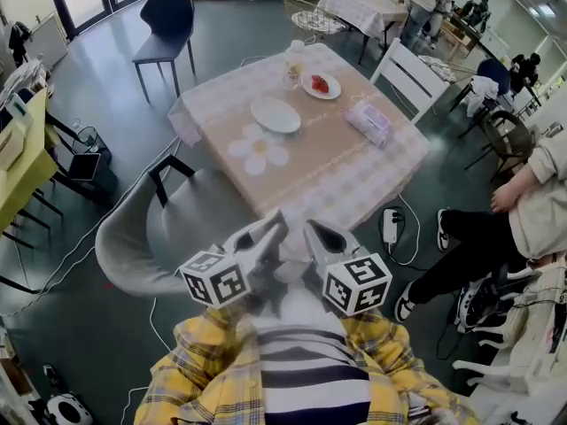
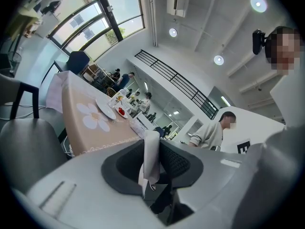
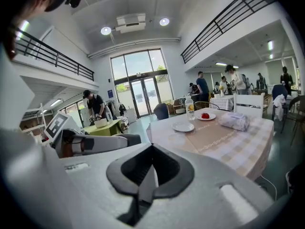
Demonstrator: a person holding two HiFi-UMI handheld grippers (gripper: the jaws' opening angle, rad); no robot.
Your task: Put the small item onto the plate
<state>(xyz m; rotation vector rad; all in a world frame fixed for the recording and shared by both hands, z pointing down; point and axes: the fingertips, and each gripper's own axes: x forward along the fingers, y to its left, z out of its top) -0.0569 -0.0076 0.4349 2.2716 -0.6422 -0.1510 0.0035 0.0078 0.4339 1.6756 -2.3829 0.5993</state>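
A small red item (image 1: 320, 84) lies on a white plate at the far side of the checked table (image 1: 354, 184); it also shows in the right gripper view as the red item (image 3: 205, 115). An empty white plate (image 1: 275, 115) sits nearer the middle, next to a flower print. Both grippers are held low in front of my chest, well short of the table. The left gripper (image 1: 276, 222) and the right gripper (image 1: 312, 230) point toward the table side by side. Each looks shut, with nothing between its jaws: left gripper (image 2: 151, 137), right gripper (image 3: 151, 170).
A bottle (image 1: 292, 65) and a wrapped tissue pack (image 1: 368, 120) stand on the table. A grey chair (image 1: 151, 228) sits at the near left corner, a white chair (image 1: 409, 78) at the far right. A seated person (image 1: 523, 211) and a power strip (image 1: 391, 226) are at the right.
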